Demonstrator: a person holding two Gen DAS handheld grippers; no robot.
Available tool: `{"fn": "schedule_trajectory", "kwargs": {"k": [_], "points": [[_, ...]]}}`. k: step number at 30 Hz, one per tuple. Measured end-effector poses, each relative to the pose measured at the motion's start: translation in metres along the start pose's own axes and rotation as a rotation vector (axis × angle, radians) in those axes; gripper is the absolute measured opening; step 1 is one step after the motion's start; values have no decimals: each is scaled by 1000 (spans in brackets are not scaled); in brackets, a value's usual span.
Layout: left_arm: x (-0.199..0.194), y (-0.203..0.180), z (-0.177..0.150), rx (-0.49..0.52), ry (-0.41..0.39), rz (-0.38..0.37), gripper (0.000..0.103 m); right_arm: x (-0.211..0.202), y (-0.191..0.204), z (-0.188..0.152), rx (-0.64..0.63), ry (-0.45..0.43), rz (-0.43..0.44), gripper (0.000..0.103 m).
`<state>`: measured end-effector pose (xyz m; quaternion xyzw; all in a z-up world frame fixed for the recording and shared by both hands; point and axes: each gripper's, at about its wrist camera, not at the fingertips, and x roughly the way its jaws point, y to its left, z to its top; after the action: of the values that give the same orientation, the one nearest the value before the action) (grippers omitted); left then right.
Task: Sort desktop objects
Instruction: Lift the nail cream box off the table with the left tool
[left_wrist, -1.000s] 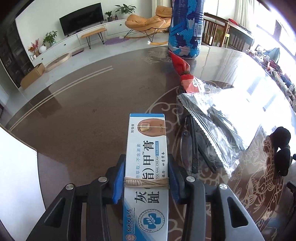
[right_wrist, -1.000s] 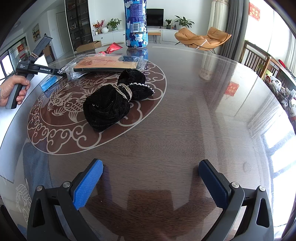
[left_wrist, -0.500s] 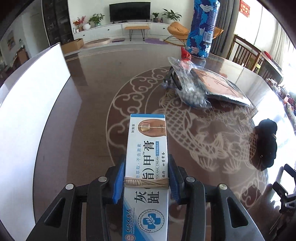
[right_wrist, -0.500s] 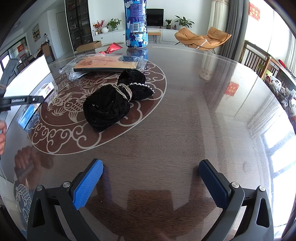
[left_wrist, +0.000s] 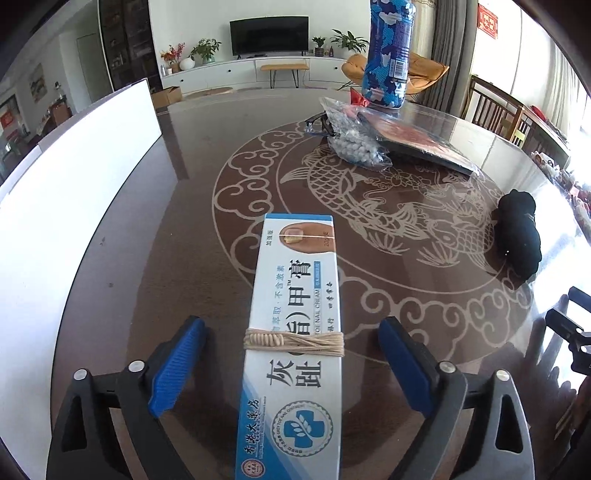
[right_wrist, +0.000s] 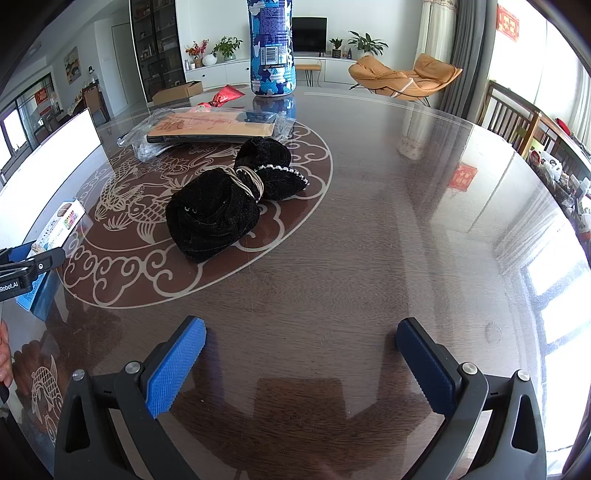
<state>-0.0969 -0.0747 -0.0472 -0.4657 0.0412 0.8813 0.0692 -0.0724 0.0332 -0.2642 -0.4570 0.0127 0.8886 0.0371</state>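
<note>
Blue-padded left gripper (left_wrist: 291, 373) jaws are opening around cream box (left_wrist: 295, 332); right gripper (right_wrist: 301, 369) jaws gape empty.

box (left_wrist: 295, 332): "toe nail cream", "灰趾", "甲膏" | left gripper (right_wrist: 14, 273): "robot.ai"

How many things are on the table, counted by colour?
Blue and white: 2, the nail cream box and the tall bottle
Black: 1, the velvet pouch
Red: 1, the small packet
Clear plastic bags: 2, the bead bag and the bagged flat pack
Total: 6
</note>
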Motion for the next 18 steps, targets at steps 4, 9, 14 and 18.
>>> {"fn": "schedule_trajectory", "kwargs": {"k": [4,9,14,18], "points": [[0,1,-2,-6,2,5,103,0,0,0,0,0,0,103],[0,0,-1,-6,1,5,103,0,0,0,0,0,0,103],[0,0,-2,-7,-1,6,103,0,0,0,0,0,0,103],[0,1,-3,-9,-3,8,103,0,0,0,0,0,0,103]]}}
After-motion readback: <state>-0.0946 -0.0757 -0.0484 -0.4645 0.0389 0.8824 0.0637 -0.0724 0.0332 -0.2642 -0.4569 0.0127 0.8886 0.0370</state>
